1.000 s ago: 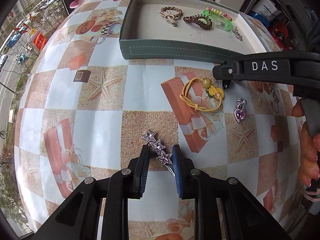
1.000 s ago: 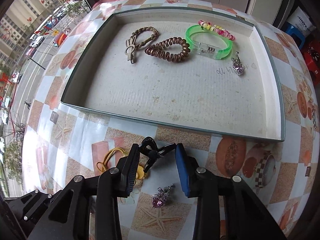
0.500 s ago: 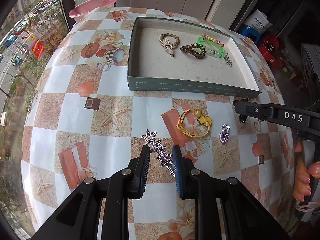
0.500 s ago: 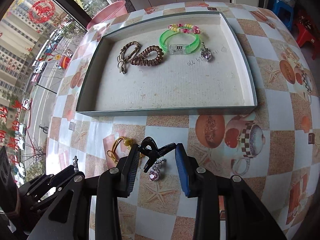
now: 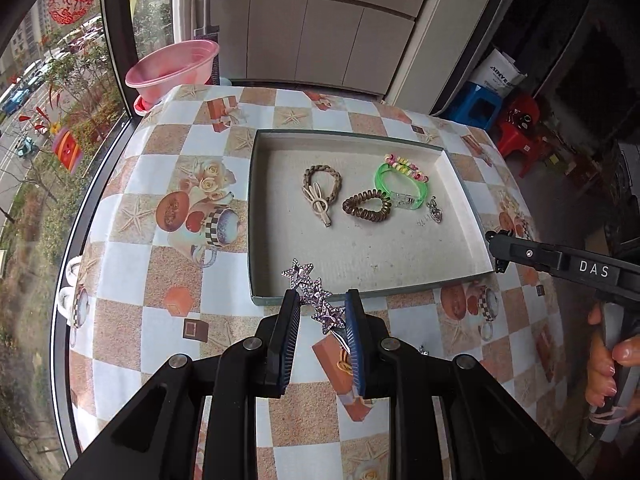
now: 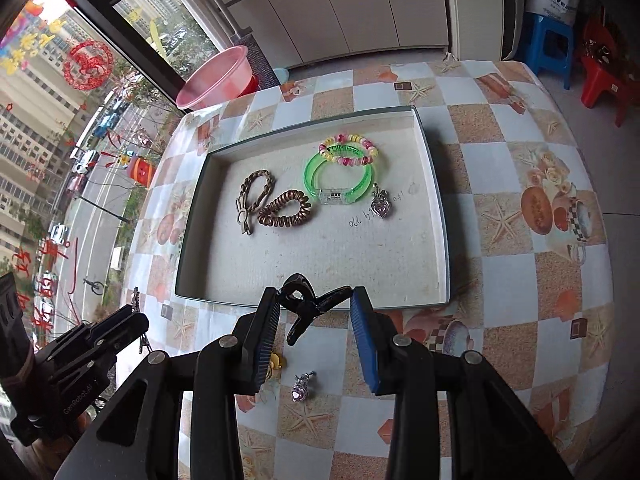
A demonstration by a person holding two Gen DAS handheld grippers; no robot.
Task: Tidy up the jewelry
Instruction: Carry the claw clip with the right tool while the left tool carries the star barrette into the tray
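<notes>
Purple star clip [image 5: 318, 300] sits clenched in my left hand-held gripper [image 5: 322, 312], just short of the tray [image 5: 360, 294]; I should carry it over the near wall before releasing. "DAS" reads on the other tool. Right view: my right hand-held gripper [image 6: 314, 312] grasps a black claw clip [image 6: 308, 306] above the counter [image 6: 512, 312]; "GenRobot.AI" shows.

Each camera sits on its own gripper and looks forward and steeply down along the two fingers, from well above the table [image 5: 132, 240]. Both views share the open tray [image 5: 460, 184] [image 6: 436, 200], and each one catches the other gripper at its edge.
</notes>
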